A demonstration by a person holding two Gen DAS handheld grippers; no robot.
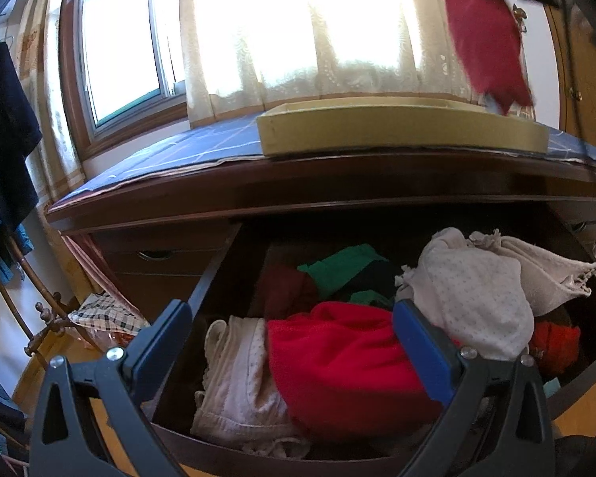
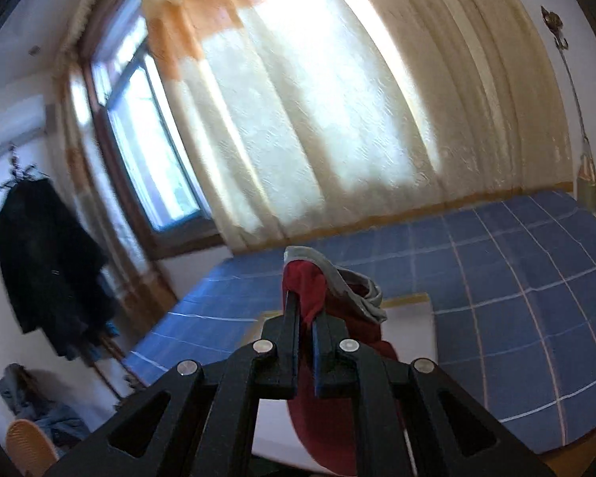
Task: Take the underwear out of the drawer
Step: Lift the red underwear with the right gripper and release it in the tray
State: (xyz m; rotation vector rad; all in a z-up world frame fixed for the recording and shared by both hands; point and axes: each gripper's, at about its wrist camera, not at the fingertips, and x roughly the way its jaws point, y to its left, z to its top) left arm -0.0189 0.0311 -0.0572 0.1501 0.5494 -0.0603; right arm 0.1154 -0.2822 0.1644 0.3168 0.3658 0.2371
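Note:
The open dark wooden drawer [image 1: 208,278] holds a heap of clothes: a bright red piece [image 1: 337,361], pale pink dotted underwear [image 1: 238,373], a green piece [image 1: 341,264] and white dotted cloth [image 1: 469,294]. My left gripper [image 1: 294,330] is open, its blue-padded fingers [image 1: 425,346] straddling the red piece above the drawer's front. My right gripper [image 2: 304,310] is shut on dark red underwear with a grey waistband [image 2: 337,290], held high over the dresser top. That underwear [image 1: 484,35] hangs at the top right of the left wrist view above the yellow tray.
A shallow yellow tray [image 1: 397,129] sits on the blue checked cloth [image 2: 516,298] covering the dresser top. Curtains [image 2: 318,119] and a window [image 1: 127,47] stand behind. A dark garment [image 1: 4,139] hangs on a rack at left.

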